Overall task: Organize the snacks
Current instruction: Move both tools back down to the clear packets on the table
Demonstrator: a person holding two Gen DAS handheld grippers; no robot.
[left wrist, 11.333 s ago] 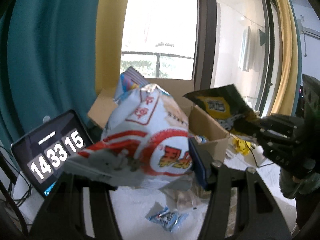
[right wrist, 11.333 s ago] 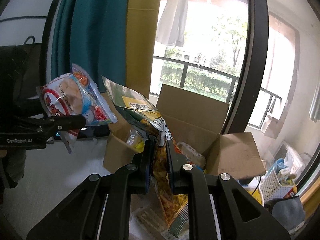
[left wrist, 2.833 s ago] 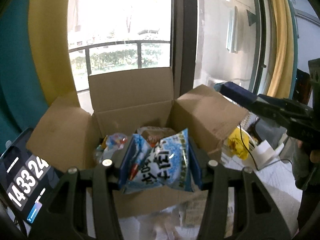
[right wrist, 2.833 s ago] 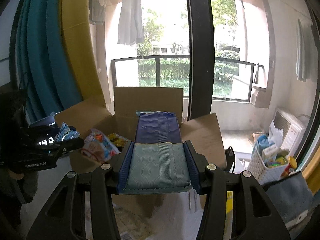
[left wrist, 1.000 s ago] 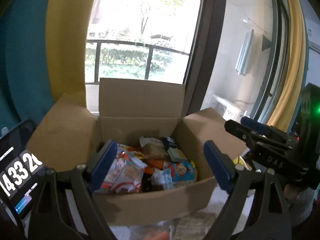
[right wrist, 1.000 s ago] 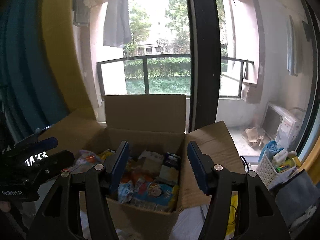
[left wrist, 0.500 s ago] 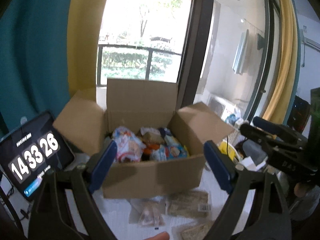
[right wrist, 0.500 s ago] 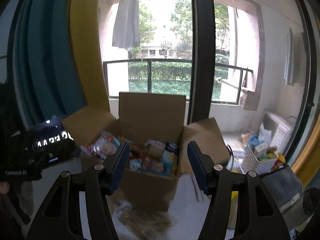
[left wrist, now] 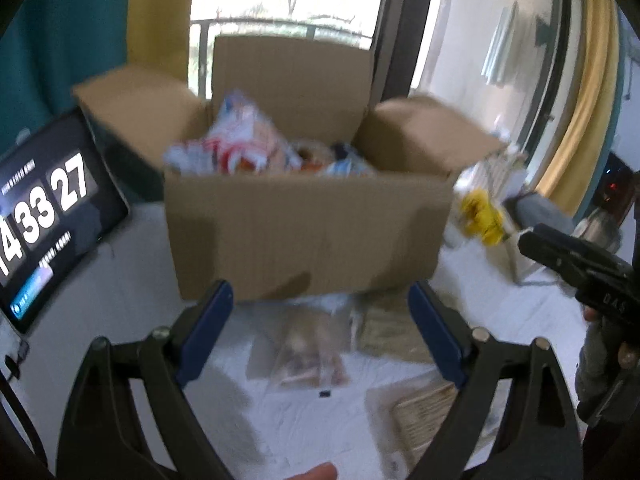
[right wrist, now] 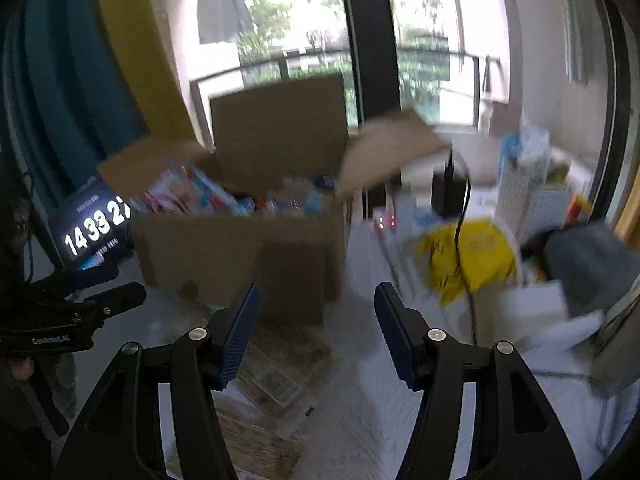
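Both claws have been lowered since half a second earlier, so that the cardboard box (left wrist: 308, 232) is seen from nearer its front wall. Snack packets (left wrist: 248, 148) are heaped inside the box. On the white worktop (left wrist: 132, 296) before it, a clear packet (left wrist: 308, 348) and brownish packets (left wrist: 384, 336) are left lying. The left claw (left wrist: 320, 328) is held wide apart and empty. The right claw (right wrist: 316, 332) is also spread, with nothing between its pads. A tablet clock (left wrist: 44, 216) is propped left of the box.
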